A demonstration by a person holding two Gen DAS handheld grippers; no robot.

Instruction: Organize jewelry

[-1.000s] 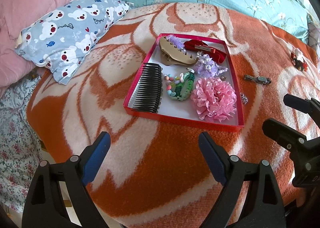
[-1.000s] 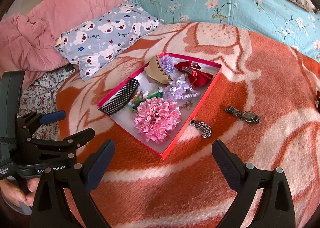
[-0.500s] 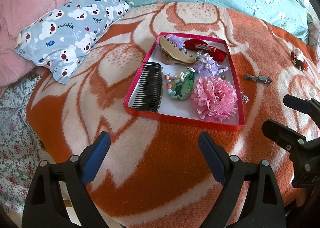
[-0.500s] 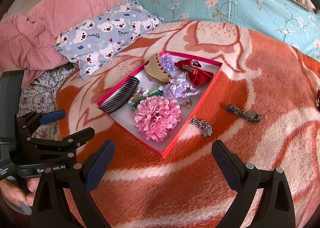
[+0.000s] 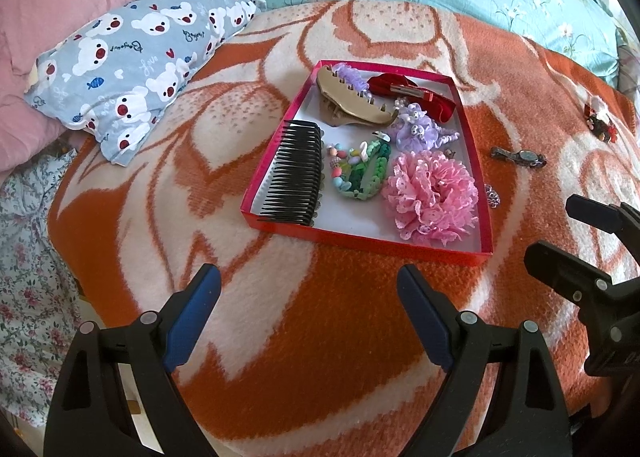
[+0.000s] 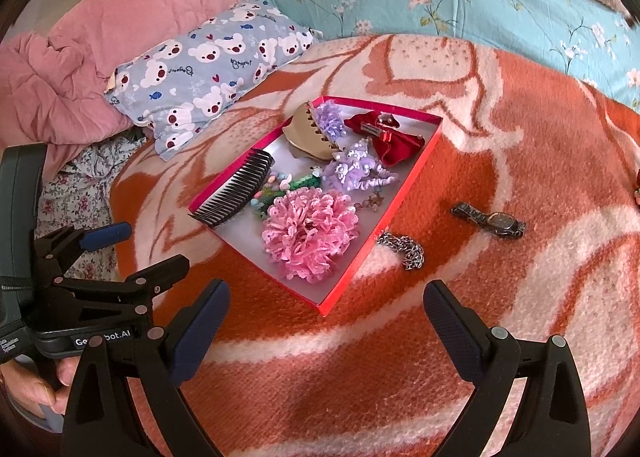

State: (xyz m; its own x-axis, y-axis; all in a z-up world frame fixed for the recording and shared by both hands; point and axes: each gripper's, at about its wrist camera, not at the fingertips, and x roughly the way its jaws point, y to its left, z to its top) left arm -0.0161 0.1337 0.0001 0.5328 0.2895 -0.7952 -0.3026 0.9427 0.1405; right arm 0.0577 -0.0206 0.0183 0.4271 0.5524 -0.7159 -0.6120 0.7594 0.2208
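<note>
Two hand-held grippers, left [image 5: 308, 313] and right [image 6: 326, 321], wide apart, empty.

A silver chain [image 6: 403, 248] lies on the blanket [image 6: 460, 161] just beside the red tray [image 6: 416, 173]; a watch [image 6: 490, 220] lies farther right.

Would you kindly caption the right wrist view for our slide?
Open right gripper above blanket, facing red tray of hair accessories; chain and watch outside.

right claw [image 6: 326, 327] edged slightly nearer red tray [image 6: 402, 199]
</note>
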